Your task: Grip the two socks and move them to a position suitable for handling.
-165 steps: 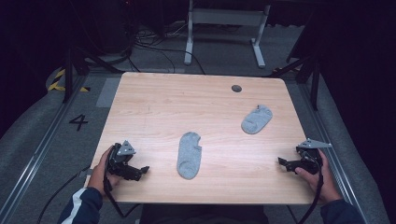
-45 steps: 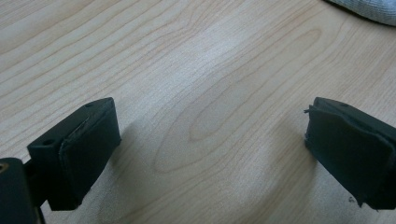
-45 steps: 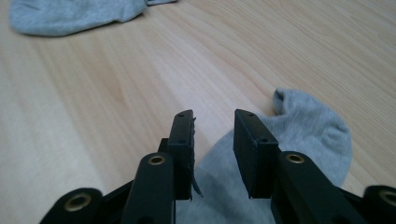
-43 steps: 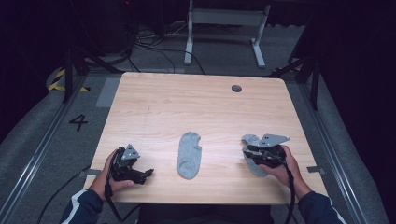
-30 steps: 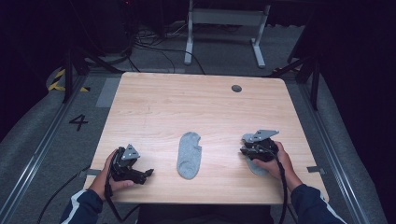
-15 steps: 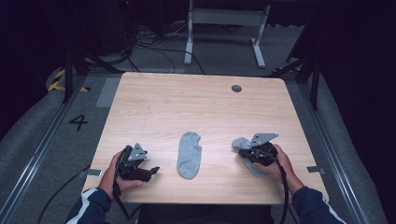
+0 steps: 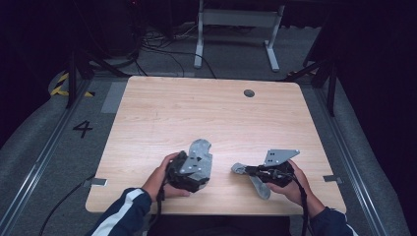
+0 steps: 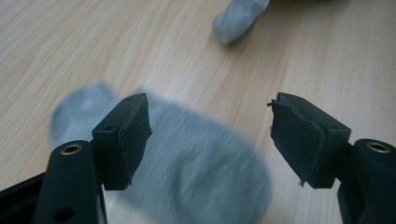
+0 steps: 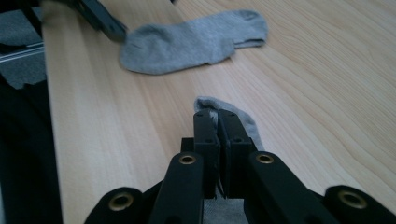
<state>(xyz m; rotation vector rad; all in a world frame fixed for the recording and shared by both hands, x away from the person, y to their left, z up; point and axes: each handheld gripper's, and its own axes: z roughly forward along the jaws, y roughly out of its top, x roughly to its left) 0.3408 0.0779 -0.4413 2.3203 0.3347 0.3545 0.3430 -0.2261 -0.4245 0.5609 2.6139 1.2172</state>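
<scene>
**Two grey socks, one in each claw's reach**

My right claw [image 9: 218,116] is clamped on a grey ankle sock [image 7: 259,184], which hangs limp over the worktop's [image 7: 206,113] near right part. The second grey sock [image 7: 200,150] lies flat near the middle front, toe end away from me. My left claw [image 8: 210,135] hovers over it, jaws apart and just been closing, sock beneath them but not pinched. A small dark disc [image 7: 249,93] sits far back, well apart. Half a second ago my left claw was beside the flat sock; now it covers its near end.
</scene>
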